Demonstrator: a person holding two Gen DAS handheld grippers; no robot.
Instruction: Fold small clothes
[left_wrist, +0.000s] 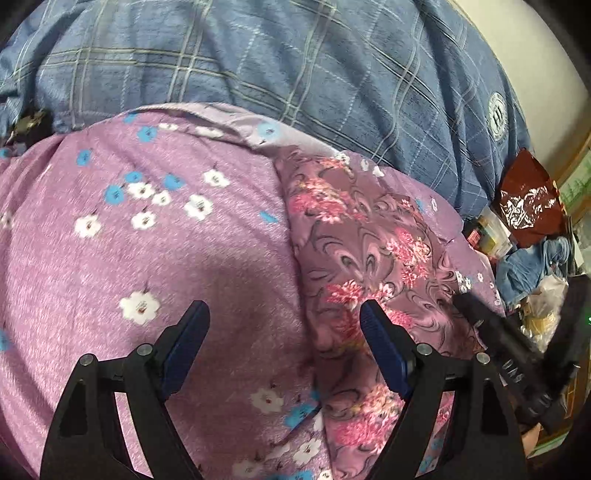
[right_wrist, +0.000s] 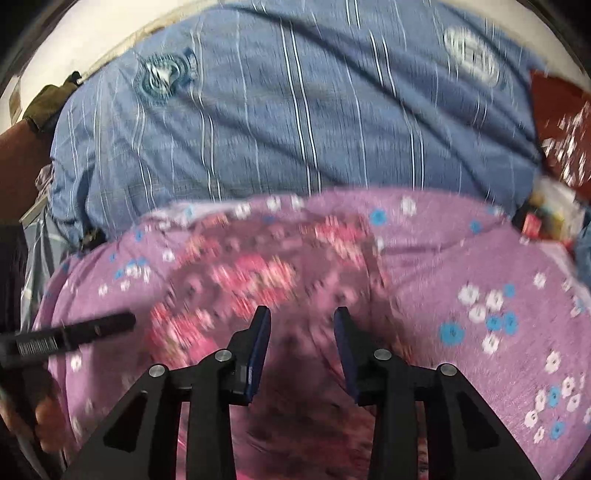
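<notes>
**Floral garment on purple spread, both grippers above it**

Item: small mauve garment with pink flower and swirl print (left_wrist: 369, 251), lying flat on a purple fleece bedspread with white and blue blossoms (left_wrist: 122, 206).

Left gripper (left_wrist: 286, 317): black frame, blue pads, jaws wide apart, nothing between them, over the garment's left edge.

Right gripper (right_wrist: 302, 319): jaws partly apart, holding nothing, over the garment; view blurred.

Behind: blue plaid quilt with round badges (left_wrist: 295, 62). Dark red printed bag (left_wrist: 524, 195) at the bed's side.
</notes>
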